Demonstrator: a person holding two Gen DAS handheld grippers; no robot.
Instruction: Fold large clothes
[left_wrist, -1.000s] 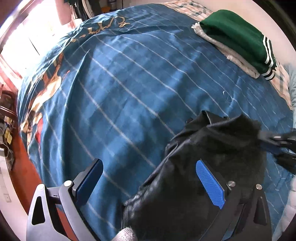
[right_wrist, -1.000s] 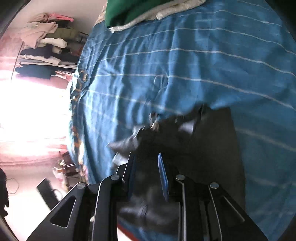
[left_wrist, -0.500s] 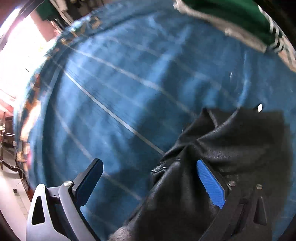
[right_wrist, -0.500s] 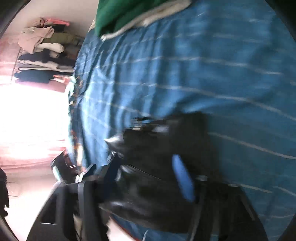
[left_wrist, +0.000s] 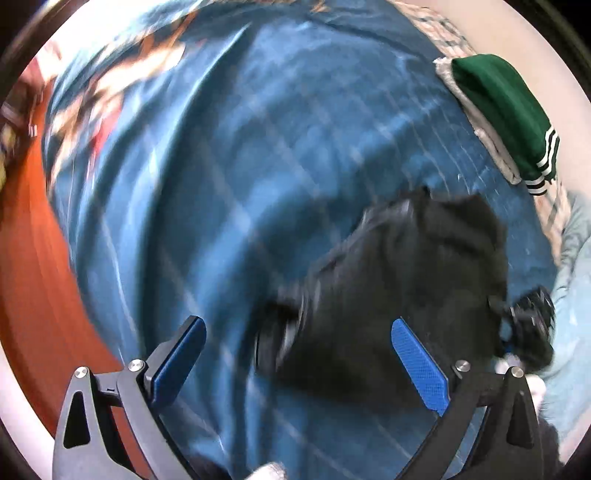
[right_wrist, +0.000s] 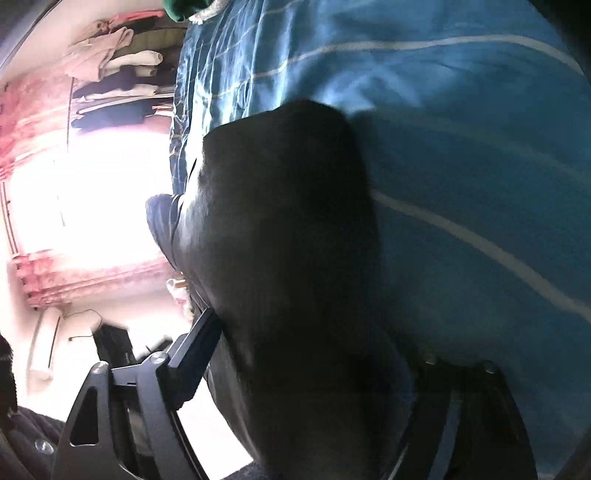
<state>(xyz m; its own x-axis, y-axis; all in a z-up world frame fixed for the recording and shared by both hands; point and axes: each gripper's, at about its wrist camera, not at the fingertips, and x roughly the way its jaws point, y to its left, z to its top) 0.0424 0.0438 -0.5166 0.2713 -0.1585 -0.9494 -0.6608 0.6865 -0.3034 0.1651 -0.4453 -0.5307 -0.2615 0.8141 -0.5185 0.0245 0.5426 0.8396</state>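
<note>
Release step on the fold: right claw (right_wrist: 310, 373) jaws have just been opening, black garment (left_wrist: 402, 280) loose between them on the bed (left_wrist: 258, 147); left claw (left_wrist: 295, 365) wide, empty, garment ahead-right; next, regrip an edge.

The left gripper (left_wrist: 295, 350) hangs with its jaws spread wide over a blue striped bedspread (left_wrist: 229, 192), nothing between the blue pads (left_wrist: 419, 363). A crumpled black garment (left_wrist: 406, 280) lies on the bedspread, blurred at its near edge. A folded green garment (left_wrist: 506, 107) sits at the far right
</note>
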